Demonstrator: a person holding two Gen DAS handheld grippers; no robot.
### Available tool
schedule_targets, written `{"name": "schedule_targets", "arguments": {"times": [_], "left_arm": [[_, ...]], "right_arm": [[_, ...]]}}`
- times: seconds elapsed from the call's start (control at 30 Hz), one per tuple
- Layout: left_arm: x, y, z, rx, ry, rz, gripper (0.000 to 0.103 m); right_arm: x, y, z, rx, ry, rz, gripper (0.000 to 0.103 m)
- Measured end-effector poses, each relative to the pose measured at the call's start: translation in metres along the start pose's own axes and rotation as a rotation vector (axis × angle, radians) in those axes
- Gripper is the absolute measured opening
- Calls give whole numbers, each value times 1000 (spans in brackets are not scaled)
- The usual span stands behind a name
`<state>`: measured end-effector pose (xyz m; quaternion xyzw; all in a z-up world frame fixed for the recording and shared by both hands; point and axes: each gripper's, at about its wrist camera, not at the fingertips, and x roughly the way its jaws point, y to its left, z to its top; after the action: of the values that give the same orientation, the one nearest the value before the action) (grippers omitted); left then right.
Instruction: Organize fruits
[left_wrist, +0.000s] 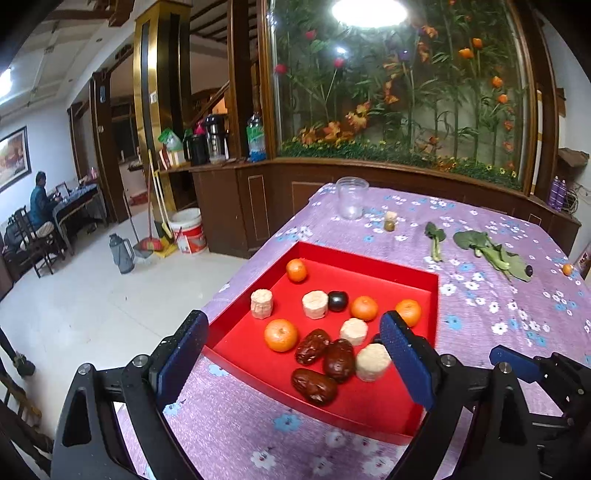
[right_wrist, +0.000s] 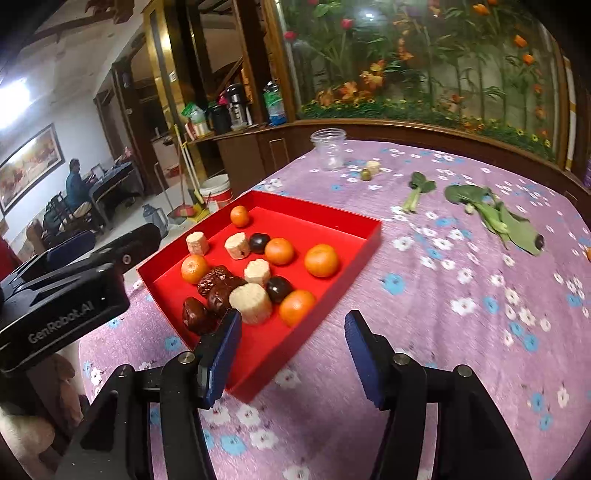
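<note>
The surface wears a soft purple cloth (right_wrist: 461, 258) with printed flowers; it looks matt and a bit fuzzy. The red tray (left_wrist: 369, 406) is smooth with a slight shine, like plastic or stiff card. The oranges (left_wrist: 280, 335) have shiny, dimpled skin. The brown dates (left_wrist: 314, 386) are wrinkled and glossy. The pale round chunks (right_wrist: 251, 302) look rough and dry. The jar (left_wrist: 351, 197) is clear and smooth. The gripper pads (right_wrist: 364, 363) are blue and bumpy on black matt frames with shiny metal screws.
</note>
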<state>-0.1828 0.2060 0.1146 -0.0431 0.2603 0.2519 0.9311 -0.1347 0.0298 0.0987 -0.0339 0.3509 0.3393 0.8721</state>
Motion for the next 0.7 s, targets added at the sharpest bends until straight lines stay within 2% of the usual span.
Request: {"name": "schedule_targets", "arguments": {"times": [0.23,0.47,0.7], "left_arm": [[-35,-14,-6,15,-84,0,100],[-37,-32,-19,42,-39,-46,100],[-32,-41,-33,60,0,-64,100]], "right_arm": [[-27,-3,-12,19,-55,-16,73],[-34,-3,-26,11,-78,-69,78],[-33,-12,-34,34,-65,-72,78]]}}
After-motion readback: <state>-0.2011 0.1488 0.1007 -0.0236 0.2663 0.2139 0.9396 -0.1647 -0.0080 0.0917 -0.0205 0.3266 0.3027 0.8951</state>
